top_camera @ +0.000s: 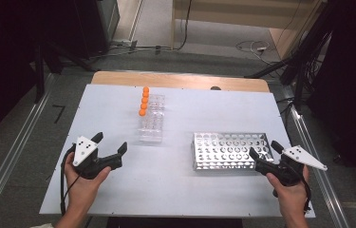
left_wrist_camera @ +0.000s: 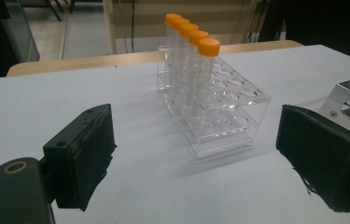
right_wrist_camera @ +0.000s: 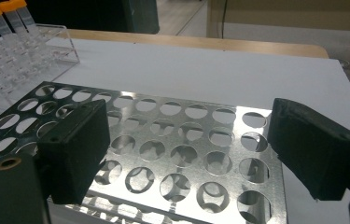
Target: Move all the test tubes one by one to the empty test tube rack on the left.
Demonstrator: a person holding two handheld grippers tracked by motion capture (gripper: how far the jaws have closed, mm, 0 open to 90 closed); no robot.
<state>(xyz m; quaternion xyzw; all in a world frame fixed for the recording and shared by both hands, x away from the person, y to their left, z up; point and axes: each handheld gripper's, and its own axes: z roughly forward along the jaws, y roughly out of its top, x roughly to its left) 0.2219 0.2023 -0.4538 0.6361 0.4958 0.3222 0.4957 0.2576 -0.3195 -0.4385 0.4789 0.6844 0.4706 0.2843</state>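
Plainly, both pairs of black jaws stand spread wide with nothing between them. The left gripper (top_camera: 111, 143) hovers low over the white table (top_camera: 180, 190) at its near left, and its own view looks between the padded fingers (left_wrist_camera: 86, 154) at the clear rack (left_wrist_camera: 219, 116) just ahead. Five tubes (left_wrist_camera: 196, 79) with orange caps (left_wrist_camera: 208, 46) stand upright in one row along that rack's left side; the rest of its holes show nothing in them. From above, the clear rack (top_camera: 152, 124) sits near the middle of the table, toward the far edge, with the five caps (top_camera: 144, 101) in a line.

The right gripper (top_camera: 264, 149) is held just beside the right end of the metal rack (top_camera: 228, 151), its jaws poised over the perforated top (right_wrist_camera: 177, 154), whose round holes all look unfilled. One clear rack, one metal rack, two grippers, each in a hand (top_camera: 83, 187). No brand, label or writing can be read on the tubes, the racks or the grey plates.
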